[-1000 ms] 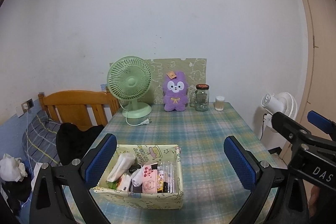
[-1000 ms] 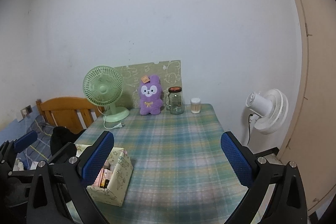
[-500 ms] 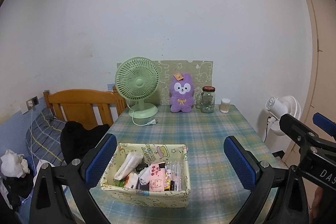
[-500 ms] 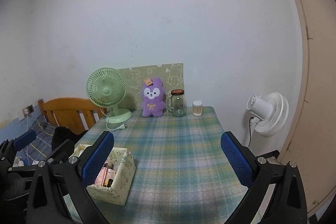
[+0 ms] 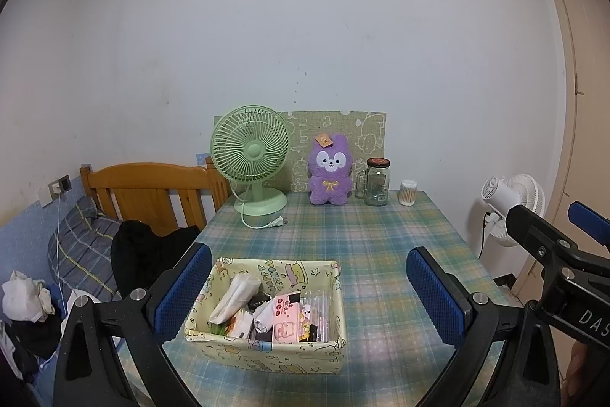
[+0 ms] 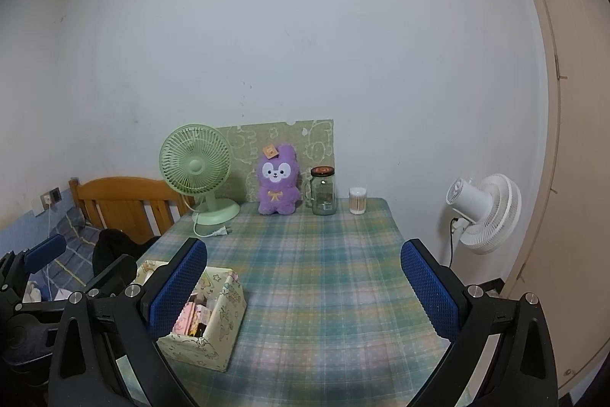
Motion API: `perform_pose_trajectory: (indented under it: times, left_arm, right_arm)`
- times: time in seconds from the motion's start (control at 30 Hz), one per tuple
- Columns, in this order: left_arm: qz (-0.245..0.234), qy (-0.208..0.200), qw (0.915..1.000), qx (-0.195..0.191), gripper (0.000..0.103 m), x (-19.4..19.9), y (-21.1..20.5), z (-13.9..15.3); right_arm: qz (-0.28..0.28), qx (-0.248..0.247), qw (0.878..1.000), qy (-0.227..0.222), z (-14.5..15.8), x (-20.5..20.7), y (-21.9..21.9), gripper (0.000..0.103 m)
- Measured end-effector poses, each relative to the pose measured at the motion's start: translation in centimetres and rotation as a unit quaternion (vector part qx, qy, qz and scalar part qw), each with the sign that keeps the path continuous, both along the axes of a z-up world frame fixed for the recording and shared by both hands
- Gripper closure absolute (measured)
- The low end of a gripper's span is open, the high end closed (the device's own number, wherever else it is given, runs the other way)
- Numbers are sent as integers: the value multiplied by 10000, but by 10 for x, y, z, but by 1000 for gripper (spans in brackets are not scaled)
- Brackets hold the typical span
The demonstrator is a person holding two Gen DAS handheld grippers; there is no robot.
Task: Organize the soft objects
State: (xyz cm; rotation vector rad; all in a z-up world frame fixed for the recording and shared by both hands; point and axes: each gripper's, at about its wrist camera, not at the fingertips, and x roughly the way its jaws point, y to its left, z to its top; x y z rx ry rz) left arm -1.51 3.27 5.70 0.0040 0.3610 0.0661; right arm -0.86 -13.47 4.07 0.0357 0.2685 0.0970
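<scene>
A purple plush rabbit (image 5: 330, 170) sits upright at the back of the plaid table (image 5: 381, 246), against a green patterned board; it also shows in the right wrist view (image 6: 276, 186). A pale yellow printed fabric box (image 5: 267, 353) with several small packets stands near the table's front left, and shows in the right wrist view (image 6: 213, 334). My left gripper (image 5: 310, 292) is open and empty, held above and behind the box. My right gripper (image 6: 303, 292) is open and empty over the table's front middle.
A green desk fan (image 5: 251, 155) with a loose plug stands back left. A glass jar (image 5: 376, 182) and a cotton swab tub (image 5: 408, 192) stand right of the plush. A white floor fan (image 6: 484, 212) is off the right edge. A wooden bed headboard (image 5: 152, 185) is left.
Both grippers have drawn back and up from the table, so the box and back-row objects look farther away. Jaws stay open. Nothing on the table has moved.
</scene>
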Motion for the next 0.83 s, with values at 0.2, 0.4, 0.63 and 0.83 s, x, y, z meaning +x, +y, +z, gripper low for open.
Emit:
perform_pose_trajectory:
  times: [0.2,0.4,0.63,0.83]
  left_arm:
    - [-41,-8,10000,33,0,-2,-2,1]
    - [-86,35,10000,1,0,4,-1,1]
    - [-53,47,10000,-40,0,5,0,0]
    - [-50,99,9999,-66,0,8,1,-3]
  right_arm:
    - [24,23,10000,7,0,0,-2,0]
    - [34,31,10000,9,-2,4,-2,0]
    - [51,12,10000,-2,-3,6,1,0]
    - [77,40,10000,32,-7,7,2,0]
